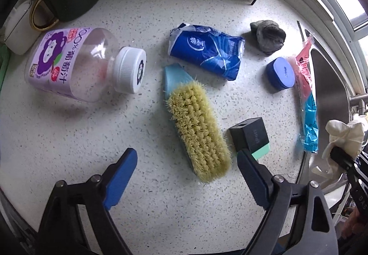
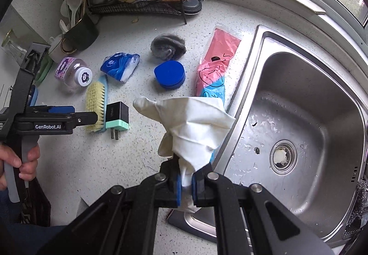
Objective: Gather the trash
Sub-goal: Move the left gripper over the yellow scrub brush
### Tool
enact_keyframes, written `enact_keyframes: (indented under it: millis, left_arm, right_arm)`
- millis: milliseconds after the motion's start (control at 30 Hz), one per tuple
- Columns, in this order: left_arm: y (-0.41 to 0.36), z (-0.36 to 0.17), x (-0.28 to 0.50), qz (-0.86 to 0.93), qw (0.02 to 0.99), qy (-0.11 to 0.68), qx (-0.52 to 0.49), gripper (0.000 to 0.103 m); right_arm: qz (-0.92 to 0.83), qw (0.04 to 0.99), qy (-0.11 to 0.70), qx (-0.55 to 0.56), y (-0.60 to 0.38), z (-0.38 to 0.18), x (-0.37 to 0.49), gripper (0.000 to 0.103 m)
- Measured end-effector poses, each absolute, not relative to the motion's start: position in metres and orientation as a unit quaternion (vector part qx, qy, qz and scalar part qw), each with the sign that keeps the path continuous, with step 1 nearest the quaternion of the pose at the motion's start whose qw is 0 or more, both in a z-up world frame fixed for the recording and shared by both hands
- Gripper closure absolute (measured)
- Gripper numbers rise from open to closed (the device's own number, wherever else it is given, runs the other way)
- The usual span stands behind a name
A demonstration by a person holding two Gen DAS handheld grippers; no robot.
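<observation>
Pinching a crumpled white tissue (image 2: 193,126) between the blue pads of my right gripper (image 2: 185,183), I am holding it clamped tight, its soft, creased folds fanning up above the fingers, over the counter's edge beside the steel sink (image 2: 322,117). My left gripper (image 1: 186,163) is hanging wide apart with nothing between its blue pads (image 1: 122,174), pointing down at the speckled white countertop (image 1: 149,13); a scrub brush (image 1: 197,131) with stiff yellow bristles and a pale blue back is lying just ahead between the two fingers, untouched. Just beside the right-hand finger, a small black cube of a charger (image 1: 250,135) with a mint green base is resting on its side. Farther out, a crinkled glossy blue tissue packet (image 1: 207,50) is lying flat, and to its left a clear plastic bottle (image 1: 80,64) with a purple label and ribbed white cap is lying tipped over. A round blue lid (image 1: 280,73), a dull grey wad of scouring wool (image 1: 269,36) and a long pink-and-blue plastic wrapper (image 1: 306,94) are sitting near the sink rim.
</observation>
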State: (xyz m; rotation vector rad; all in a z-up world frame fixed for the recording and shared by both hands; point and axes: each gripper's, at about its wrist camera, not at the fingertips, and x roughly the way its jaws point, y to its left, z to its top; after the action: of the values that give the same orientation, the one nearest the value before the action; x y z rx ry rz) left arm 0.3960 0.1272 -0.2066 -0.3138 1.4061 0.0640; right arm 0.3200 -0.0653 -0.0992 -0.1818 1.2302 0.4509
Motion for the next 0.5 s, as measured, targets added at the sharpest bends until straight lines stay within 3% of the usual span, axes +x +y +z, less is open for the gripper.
enact_keyframes:
  millis: [500]
  left_arm:
    - [0.123,-0.225,0.436,0.086,0.747,0.652,-0.100,0.017]
  right_arm:
    - [0.196,0.789,0.579,-0.072,-0.071,-0.100,0.316,0.097]
